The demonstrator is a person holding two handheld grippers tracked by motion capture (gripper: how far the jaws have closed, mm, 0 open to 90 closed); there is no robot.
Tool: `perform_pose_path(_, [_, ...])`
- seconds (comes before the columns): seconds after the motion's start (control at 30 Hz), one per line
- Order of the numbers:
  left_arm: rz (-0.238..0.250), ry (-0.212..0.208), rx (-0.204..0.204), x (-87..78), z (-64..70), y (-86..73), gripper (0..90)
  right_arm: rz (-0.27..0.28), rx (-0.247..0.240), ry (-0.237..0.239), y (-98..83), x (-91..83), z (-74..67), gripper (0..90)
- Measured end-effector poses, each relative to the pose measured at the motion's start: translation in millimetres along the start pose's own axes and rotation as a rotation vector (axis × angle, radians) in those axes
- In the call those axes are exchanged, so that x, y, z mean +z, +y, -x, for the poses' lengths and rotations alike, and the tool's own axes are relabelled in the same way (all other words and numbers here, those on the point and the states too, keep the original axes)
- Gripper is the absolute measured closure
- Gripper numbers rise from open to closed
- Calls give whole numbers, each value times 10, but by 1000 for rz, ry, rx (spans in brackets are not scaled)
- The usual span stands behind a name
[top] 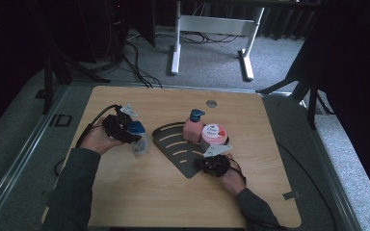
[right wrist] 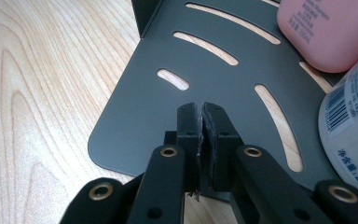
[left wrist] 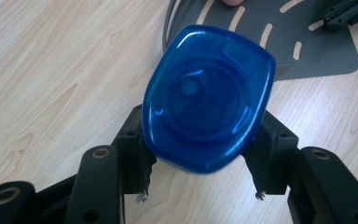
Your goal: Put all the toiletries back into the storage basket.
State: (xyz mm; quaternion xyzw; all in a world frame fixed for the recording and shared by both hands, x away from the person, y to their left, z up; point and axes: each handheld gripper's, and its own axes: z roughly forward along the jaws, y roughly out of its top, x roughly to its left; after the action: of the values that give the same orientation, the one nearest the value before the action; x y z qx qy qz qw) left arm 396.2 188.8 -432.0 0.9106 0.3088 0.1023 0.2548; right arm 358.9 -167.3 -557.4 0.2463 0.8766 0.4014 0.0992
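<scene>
Wooden table (top: 125,202), dark slotted tray (top: 173,144) near its middle, pink pump bottle (top: 192,129) and white jar (top: 214,135) on the tray's far right part, left gripper (top: 125,132) gripping a blue-capped bottle (top: 138,138) left of the tray, right gripper (top: 211,165) at the tray's near right edge.

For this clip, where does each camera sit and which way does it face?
High view: above the person's side, looking forward and down on the wooden table; both forearms, left tool and right tool show.
Left gripper view: rides the left tool, looking down on the blue-capped bottle between its black jaws.
Right gripper view: rides the right tool, looking along its shut jaws over the dark slotted rack.
Shared: all three show the rack and tabletop.
</scene>
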Motion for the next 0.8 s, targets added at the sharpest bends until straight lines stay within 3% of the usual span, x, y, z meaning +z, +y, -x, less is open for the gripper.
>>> perform_pose_path(0.8, [-65, -34, -1, 146, -40, 53, 481, -1, 1, -1, 2, 0, -3, 857])
